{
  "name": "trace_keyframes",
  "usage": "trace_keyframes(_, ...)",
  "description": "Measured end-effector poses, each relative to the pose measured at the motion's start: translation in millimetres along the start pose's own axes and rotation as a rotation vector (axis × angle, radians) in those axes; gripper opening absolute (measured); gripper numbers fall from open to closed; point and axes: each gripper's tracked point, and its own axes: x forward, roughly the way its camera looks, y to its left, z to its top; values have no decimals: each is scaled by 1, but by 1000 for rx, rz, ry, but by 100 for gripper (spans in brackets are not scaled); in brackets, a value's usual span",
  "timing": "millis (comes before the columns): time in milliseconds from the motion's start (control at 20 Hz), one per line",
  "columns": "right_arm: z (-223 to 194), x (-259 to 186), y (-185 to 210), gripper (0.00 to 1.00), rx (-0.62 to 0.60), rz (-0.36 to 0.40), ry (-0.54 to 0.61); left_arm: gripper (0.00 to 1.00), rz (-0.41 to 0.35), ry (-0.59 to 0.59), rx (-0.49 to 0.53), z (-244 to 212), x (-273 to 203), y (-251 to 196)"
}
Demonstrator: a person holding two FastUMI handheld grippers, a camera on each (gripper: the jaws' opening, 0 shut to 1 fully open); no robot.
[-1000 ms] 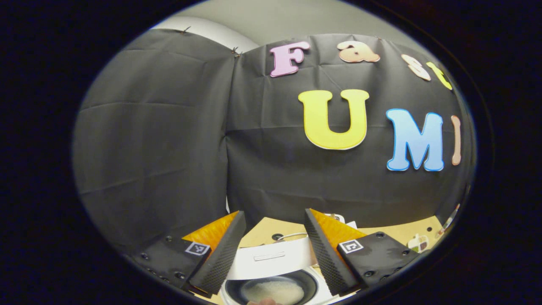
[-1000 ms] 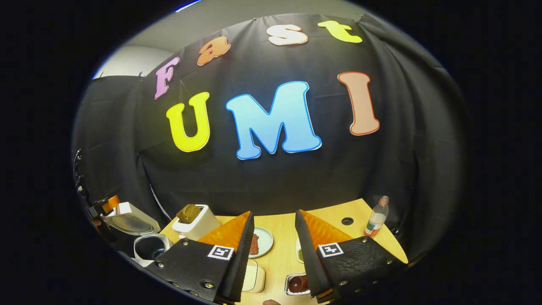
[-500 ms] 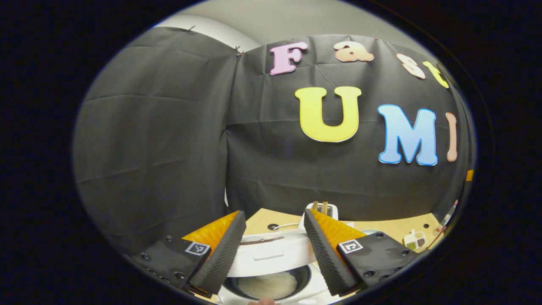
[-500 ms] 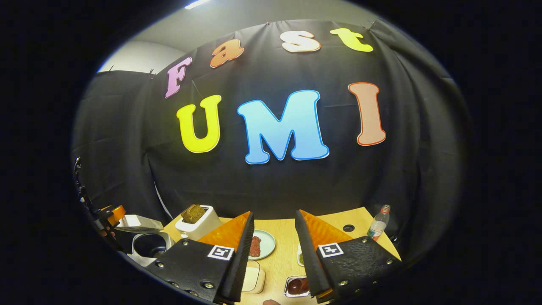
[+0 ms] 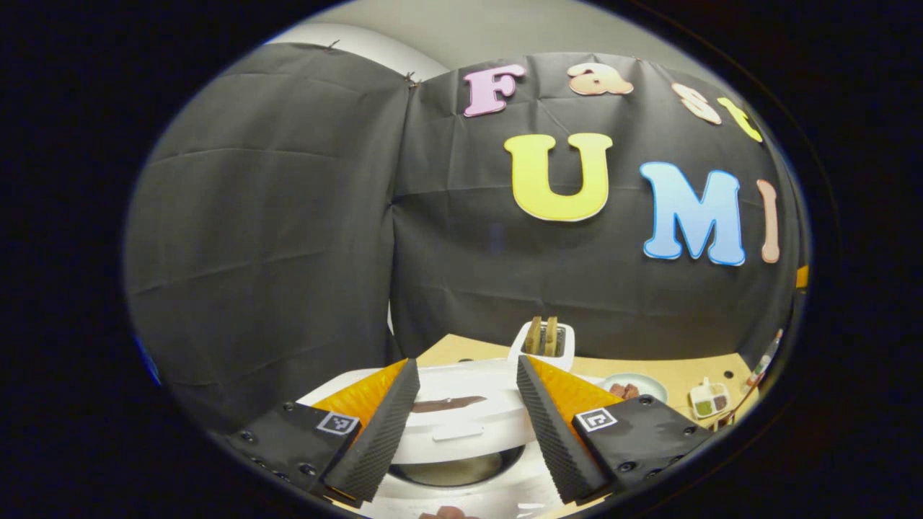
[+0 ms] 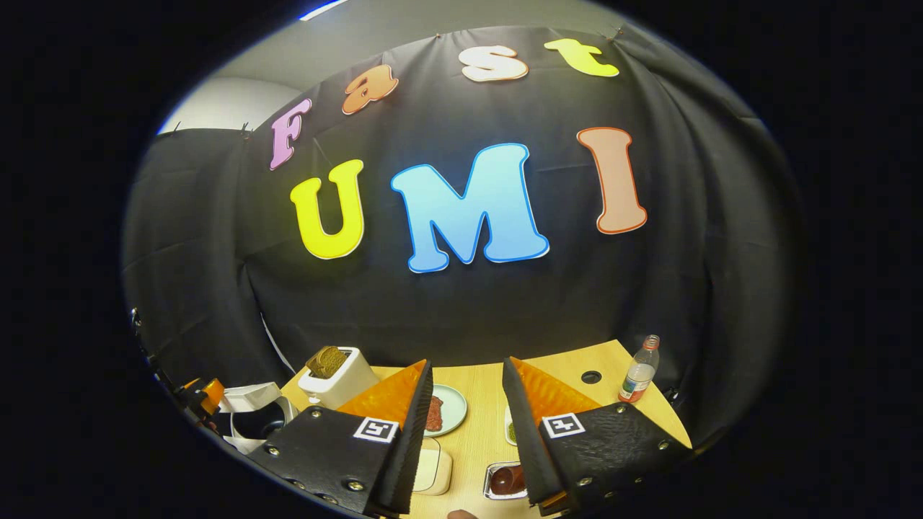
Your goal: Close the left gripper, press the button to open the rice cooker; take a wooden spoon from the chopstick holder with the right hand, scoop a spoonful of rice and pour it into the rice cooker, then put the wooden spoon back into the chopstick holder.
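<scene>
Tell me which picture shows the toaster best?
The right gripper view: the toaster stands whole on the table, off to the left, with bread on top. The left gripper view shows the toaster smaller, its lower part hidden behind the rice cooker and a finger.

Left gripper view: rides low and close over the rice cooker [image 5: 461, 425], facing the booth's back wall across the table [image 5: 678, 375]. Right gripper view: set farther back and higher above the table [image 6: 476, 432], facing the same wall, the rice cooker [image 6: 252, 414] far at its left edge. Shared ground: toaster [image 5: 544, 342] [image 6: 335, 375], plate [image 5: 626, 386] [image 6: 445, 409], and wall.
</scene>
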Motion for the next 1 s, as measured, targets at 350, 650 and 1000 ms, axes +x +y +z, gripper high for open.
trace_keyframes(350,-4,7,10,58,-3,24,18,100,23,27,-3,-20,-11,7)
trace_keyframes(650,-3,8,19,59,-24,45,17,96,31,42,-13,-34,-14,5)
trace_keyframes(1000,-8,7,18,58,-11,49,34,100,28,137,-10,-68,-17,3)
